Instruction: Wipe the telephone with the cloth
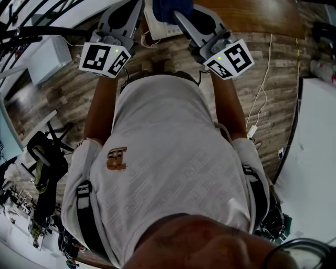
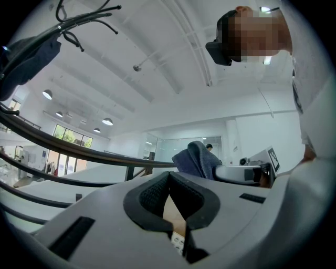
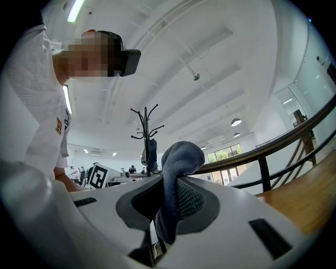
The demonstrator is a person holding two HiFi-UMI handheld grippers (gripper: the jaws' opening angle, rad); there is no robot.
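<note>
In the head view both grippers are held out in front of the person, at the top edge. The left gripper is shut with nothing between its dark pads. Below them, a narrow gap shows a bit of the white telephone's keypad. My right gripper is shut on the blue cloth, which bulges above the jaws and hangs down between them. From the head, the cloth sits over the white telephone on the wooden table.
A thin white cable runs over the wood-pattern floor to a plug. A white table stands at the right and a black chair at the left. A coat stand and a dark railing rise beyond the grippers.
</note>
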